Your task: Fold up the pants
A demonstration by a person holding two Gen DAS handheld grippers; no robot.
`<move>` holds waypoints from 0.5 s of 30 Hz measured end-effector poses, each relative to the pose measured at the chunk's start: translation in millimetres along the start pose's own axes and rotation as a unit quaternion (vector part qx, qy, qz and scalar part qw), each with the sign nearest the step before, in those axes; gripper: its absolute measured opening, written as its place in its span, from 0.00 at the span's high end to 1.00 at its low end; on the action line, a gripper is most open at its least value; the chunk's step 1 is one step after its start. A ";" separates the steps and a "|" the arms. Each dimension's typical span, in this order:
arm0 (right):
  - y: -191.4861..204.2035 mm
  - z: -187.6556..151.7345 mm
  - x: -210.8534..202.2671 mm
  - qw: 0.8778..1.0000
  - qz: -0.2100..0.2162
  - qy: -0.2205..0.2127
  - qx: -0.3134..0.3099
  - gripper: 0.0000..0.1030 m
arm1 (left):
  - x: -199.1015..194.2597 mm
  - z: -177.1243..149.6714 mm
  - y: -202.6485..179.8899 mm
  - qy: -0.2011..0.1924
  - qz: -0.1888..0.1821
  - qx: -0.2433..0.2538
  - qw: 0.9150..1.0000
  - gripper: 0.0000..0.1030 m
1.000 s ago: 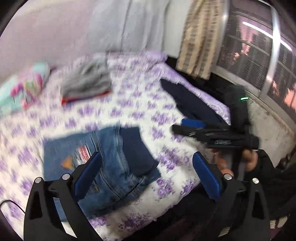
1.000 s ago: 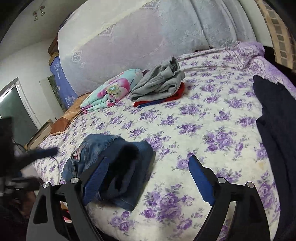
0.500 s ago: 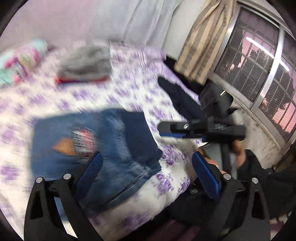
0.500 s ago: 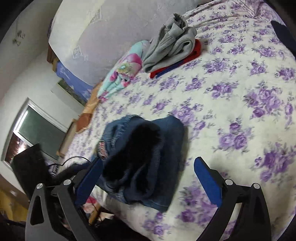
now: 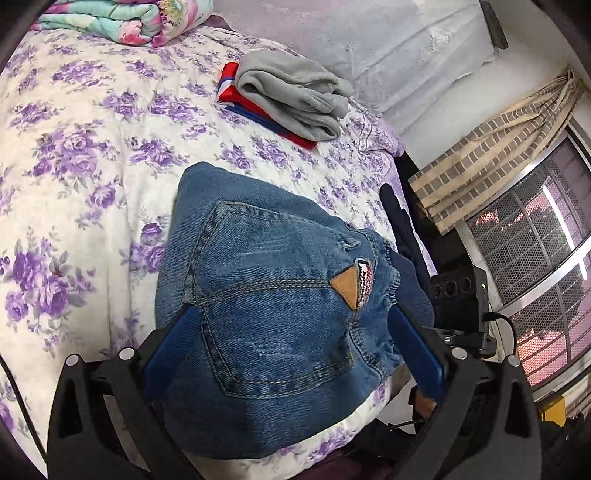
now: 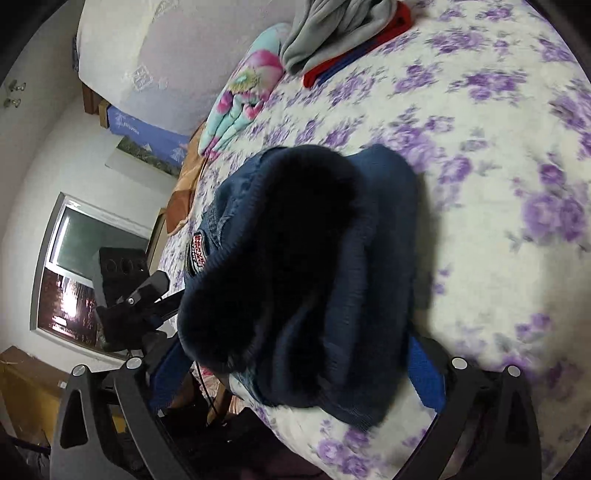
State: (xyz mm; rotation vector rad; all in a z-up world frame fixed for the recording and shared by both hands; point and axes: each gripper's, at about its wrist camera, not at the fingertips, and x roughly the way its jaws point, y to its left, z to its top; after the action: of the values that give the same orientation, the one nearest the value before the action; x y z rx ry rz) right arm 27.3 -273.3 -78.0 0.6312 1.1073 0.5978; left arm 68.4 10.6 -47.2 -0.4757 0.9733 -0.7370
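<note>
The folded blue jeans (image 5: 273,306) lie at the near edge of the bed, back pocket and tan patch facing up. My left gripper (image 5: 291,354) is open, its blue pads on either side of the bundle's near end. In the right wrist view the jeans (image 6: 306,266) show their dark inner side. My right gripper (image 6: 299,373) is open too, its jaws on either side of the bundle from the opposite end. The left gripper (image 6: 147,291) shows there at the left, against the jeans.
The bed's purple-flowered sheet (image 5: 81,155) spreads around. Folded grey and red clothes (image 5: 288,99) lie further back, a floral blanket roll (image 5: 122,18) at the far left, dark pants (image 5: 402,229) at the right edge. Curtain and window grille stand to the right.
Both grippers have moved in from above the bed to the jeans, each with its open jaws now on either side of the folded bundle from opposite ends.
</note>
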 end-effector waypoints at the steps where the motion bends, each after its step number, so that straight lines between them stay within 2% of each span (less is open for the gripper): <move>1: 3.3 3.8 8.7 1.000 -0.013 0.009 -0.008 0.03 | -2.3 -0.5 -1.7 0.003 0.000 0.004 1.000 0.04; 3: 9.2 8.8 22.2 0.998 -0.047 0.014 -0.024 0.23 | -8.9 0.7 -0.2 0.006 -0.001 0.002 1.000 0.04; 4: 14.5 9.2 23.0 0.997 -0.062 0.010 -0.036 0.38 | -12.8 -0.3 2.6 0.005 -0.001 -0.002 1.000 0.04; 5: 19.4 8.8 17.9 0.997 -0.057 0.002 -0.043 0.50 | -17.2 -1.2 5.4 0.002 -0.007 -0.009 1.000 0.04; 8: 21.8 10.7 -9.7 0.998 -0.022 -0.023 -0.046 0.58 | -26.9 -3.2 1.5 -0.005 -0.023 -0.011 1.000 0.04; 12: 3.2 8.1 -47.0 0.997 -0.041 -0.052 -0.037 0.58 | -16.4 -0.7 -11.3 0.002 0.001 0.012 1.000 0.04; 13: -4.4 6.3 -50.6 0.998 -0.039 -0.047 -0.029 0.58 | -9.4 -0.2 -10.6 0.008 0.003 0.011 1.000 0.04; 15: -21.9 2.8 -48.1 0.999 -0.027 -0.019 -0.015 0.55 | 13.5 -1.5 -11.3 0.033 -0.014 0.007 0.999 0.04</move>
State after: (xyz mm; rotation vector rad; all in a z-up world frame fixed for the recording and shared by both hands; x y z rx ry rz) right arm 16.7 -323.1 -63.2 0.5834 1.0738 0.5527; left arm 68.0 -7.0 -48.1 -0.4569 1.0236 -0.7885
